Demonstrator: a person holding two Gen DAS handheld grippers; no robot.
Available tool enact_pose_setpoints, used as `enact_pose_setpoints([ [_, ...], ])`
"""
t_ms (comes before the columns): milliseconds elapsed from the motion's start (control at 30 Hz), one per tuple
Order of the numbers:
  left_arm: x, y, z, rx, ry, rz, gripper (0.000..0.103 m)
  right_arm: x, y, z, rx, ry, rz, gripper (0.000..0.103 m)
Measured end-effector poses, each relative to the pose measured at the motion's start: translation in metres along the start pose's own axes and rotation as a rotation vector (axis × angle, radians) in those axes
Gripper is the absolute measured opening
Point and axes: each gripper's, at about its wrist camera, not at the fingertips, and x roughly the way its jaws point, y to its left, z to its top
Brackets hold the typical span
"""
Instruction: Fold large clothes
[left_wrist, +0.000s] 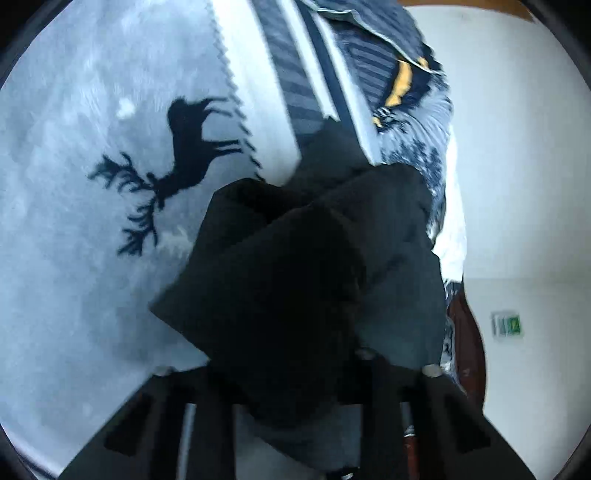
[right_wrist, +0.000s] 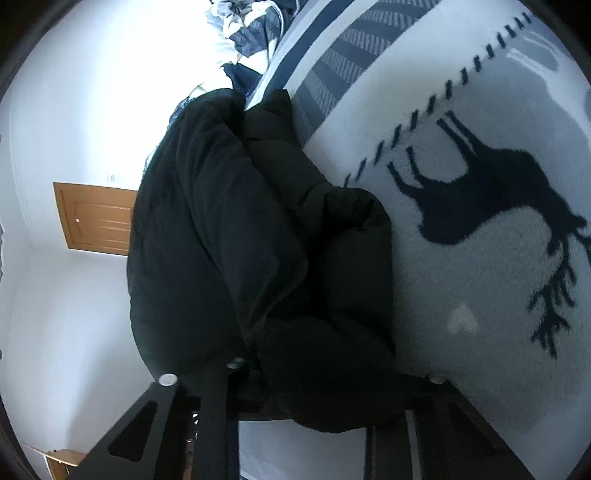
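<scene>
Closest in, the left gripper and the right gripper each look clamped on a bunched fold of the black padded jacket, though the fingertips are buried in cloth. It hangs lifted over the pale deer-print blanket, so this seems to be a carrying or folding-over step; next comes laying it flat. Leftward the blanket lies open; rumpled bedding crowds the far edge, with the white wall beyond.

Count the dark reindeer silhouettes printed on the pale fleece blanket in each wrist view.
1 per view, likely the same dark reindeer silhouette: left of the bunched black padded garment in the left view, right of it in the right view. Others may be hidden underneath.
</scene>
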Motion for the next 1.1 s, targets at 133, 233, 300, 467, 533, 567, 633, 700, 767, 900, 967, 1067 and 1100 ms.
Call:
enact_pose_setpoints([
  [133, -0.047, 0.007, -0.011, -0.010, 0.014, -0.040, 0.013, -0.019, 0.013, -0.011, -0.022, -0.029, -0.014, 0.007],
  [233, -0.101, 0.018, -0.027, 0.004, 0.024, -0.031, 0.012, -0.048, 0.033, -0.041, -0.069, -0.063, -0.029, 0.007],
  [300, -0.137, 0.028, -0.040, 0.041, 0.025, 0.003, 0.013, -0.073, 0.044, -0.074, -0.116, -0.088, -0.051, 0.007],
  [467, -0.186, 0.051, -0.080, 0.170, 0.049, 0.149, 0.013, -0.119, 0.047, -0.157, -0.239, -0.091, -0.156, 0.006],
  [533, -0.192, 0.057, -0.091, 0.213, 0.058, 0.176, 0.017, -0.128, 0.044, -0.175, -0.255, -0.076, -0.179, 0.007],
  [567, -0.192, 0.059, -0.092, 0.209, 0.062, 0.179, 0.020, -0.132, 0.044, -0.181, -0.264, -0.083, -0.190, 0.007],
  [633, -0.189, 0.064, -0.091, 0.191, 0.096, 0.209, 0.038, -0.135, 0.045, -0.187, -0.276, -0.096, -0.232, 0.011],
  [700, -0.190, 0.065, -0.090, 0.185, 0.105, 0.263, 0.047, -0.138, 0.039, -0.186, -0.224, -0.106, -0.254, 0.013],
  [767, -0.200, 0.060, -0.091, 0.211, 0.080, 0.265, 0.059, -0.139, 0.033, -0.190, -0.171, -0.081, -0.287, 0.017],
  [900, -0.224, 0.038, -0.103, 0.327, 0.022, 0.269, 0.072, -0.164, 0.029, -0.202, -0.139, -0.130, -0.298, 0.068],
  [967, -0.240, 0.024, -0.109, 0.383, -0.023, 0.237, 0.072, -0.183, 0.033, -0.205, -0.135, -0.193, -0.301, 0.079],
  [1067, -0.249, -0.008, -0.114, 0.494, -0.127, 0.271, 0.078, -0.209, 0.049, -0.203, -0.177, -0.255, -0.247, 0.079],
  [1100, -0.247, -0.020, -0.117, 0.547, -0.157, 0.304, 0.078, -0.215, 0.057, -0.204, -0.196, -0.266, -0.228, 0.079],
])
